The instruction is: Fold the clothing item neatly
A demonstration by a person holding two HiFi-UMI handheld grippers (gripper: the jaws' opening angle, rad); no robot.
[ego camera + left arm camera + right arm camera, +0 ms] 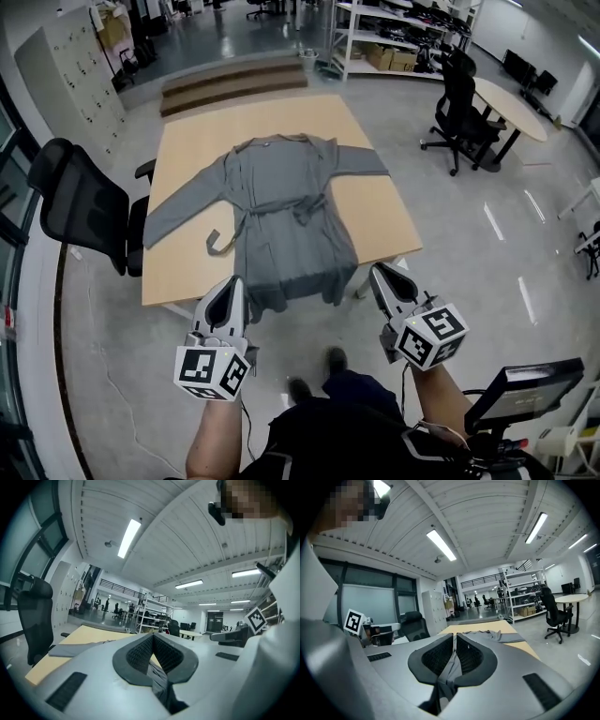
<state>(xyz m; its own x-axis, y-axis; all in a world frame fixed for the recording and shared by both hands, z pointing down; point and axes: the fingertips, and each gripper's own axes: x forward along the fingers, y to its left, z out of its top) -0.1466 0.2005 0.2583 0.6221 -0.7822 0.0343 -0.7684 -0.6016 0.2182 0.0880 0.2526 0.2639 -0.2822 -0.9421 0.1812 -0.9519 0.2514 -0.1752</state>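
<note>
Robe [286,216], grey and long-sleeved, lies spread front up on the wooden table [384,211]. Its collar points to the far edge, its sleeves are stretched out to both sides, and its hem hangs over the near edge. A belt [221,244] is tied at the waist, with one end curling onto the bare wood at the left. The left gripper [231,286] is at the hem's left corner, jaws closed on a fold of the grey cloth. The right gripper [380,274] is by the hem's right side, and its own view shows it pinching grey cloth between closed jaws. Both are held just off the table's near edge. A black office chair [80,206] stands close against the table's left side. Beyond the far edge are low steps [234,84]. At the far right are a shelving rack [394,37] and a second office chair [459,98] beside a round table [511,108], all well apart from the robe.
</note>
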